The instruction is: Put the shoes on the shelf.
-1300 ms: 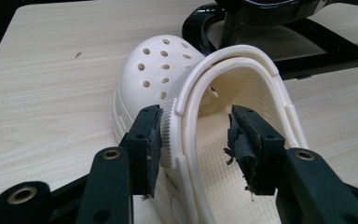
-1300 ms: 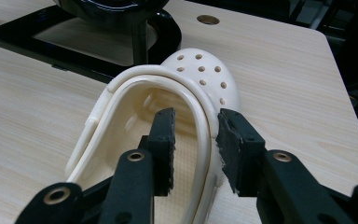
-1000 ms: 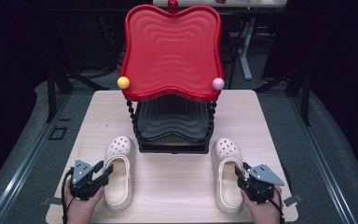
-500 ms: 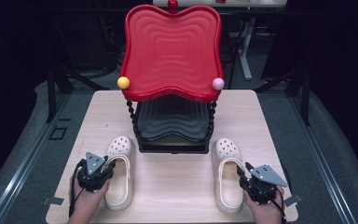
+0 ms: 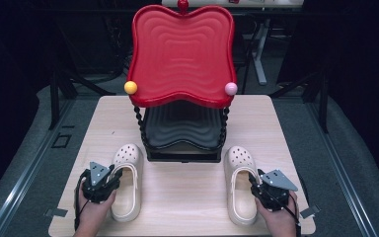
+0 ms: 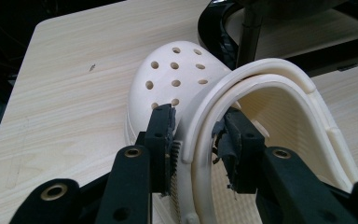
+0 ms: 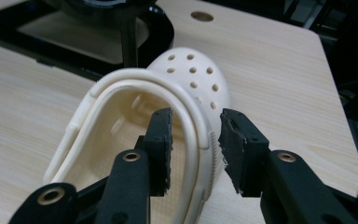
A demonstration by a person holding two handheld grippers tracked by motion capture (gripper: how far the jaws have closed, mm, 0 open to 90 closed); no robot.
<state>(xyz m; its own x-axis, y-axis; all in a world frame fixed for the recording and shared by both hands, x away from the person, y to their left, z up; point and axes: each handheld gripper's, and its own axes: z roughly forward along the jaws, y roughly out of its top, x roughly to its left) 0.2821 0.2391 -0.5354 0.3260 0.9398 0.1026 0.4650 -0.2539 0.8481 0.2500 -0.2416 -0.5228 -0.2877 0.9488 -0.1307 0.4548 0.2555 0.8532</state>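
Two cream clogs lie toes away from me on the wooden table (image 5: 187,197). My left gripper (image 5: 114,174) (image 6: 198,123) straddles the outer side wall and heel strap of the left clog (image 5: 127,197) (image 6: 177,74). Its jaws have just been closing and both pads now meet that wall. My right gripper (image 5: 253,180) (image 7: 196,126) has one jaw inside and one outside the right clog (image 5: 239,197) (image 7: 193,70), and a small gap shows at each pad.
A two-tier stand sits at the table's middle back, with a red wavy top tray (image 5: 182,54) over a black lower tray (image 5: 182,128) on twisted black posts. Its base lies just beyond both clog toes. Dark floor surrounds the table.
My left gripper has shifted slightly toward the left clog and its jaws have narrowed onto the side wall. The right gripper and both clogs have kept still.
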